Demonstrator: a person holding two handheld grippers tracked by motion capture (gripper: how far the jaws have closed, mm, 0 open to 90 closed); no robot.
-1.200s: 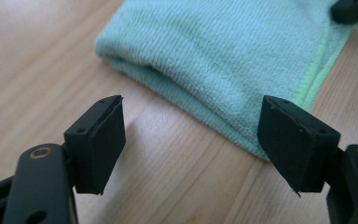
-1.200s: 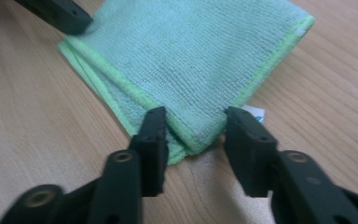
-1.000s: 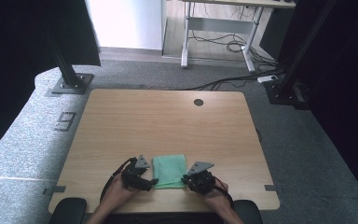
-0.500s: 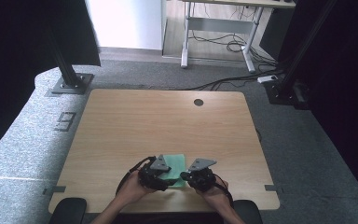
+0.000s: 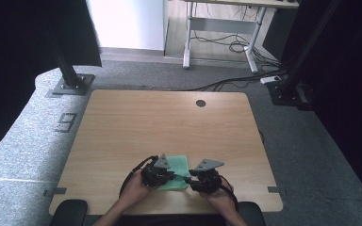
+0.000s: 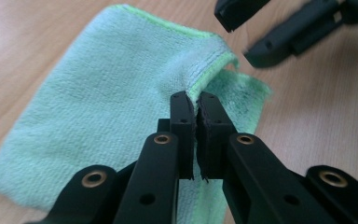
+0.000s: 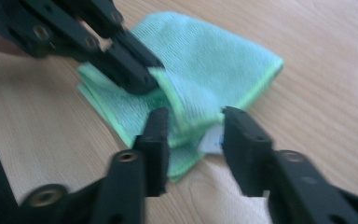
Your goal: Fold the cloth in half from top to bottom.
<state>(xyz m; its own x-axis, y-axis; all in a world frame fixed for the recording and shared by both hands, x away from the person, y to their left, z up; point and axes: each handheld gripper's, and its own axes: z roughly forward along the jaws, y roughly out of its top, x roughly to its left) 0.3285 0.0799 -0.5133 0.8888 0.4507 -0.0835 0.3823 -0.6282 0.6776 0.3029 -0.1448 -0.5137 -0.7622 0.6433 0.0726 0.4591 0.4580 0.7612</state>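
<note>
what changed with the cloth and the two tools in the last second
The left tool slid in over the green cloth, its jaws just closing on a raised edge. The right tool has just been opening, jaws astride the cloth. The cloth stays on the table.

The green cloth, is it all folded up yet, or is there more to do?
Partly. The green cloth already lies folded into a small stack on the table. The left gripper is pinching its top edge, jaws just closed on it. The right gripper has just been opening, with a cloth corner between its jaws but not squeezed. It probably still needs another fold or smoothing.
</note>
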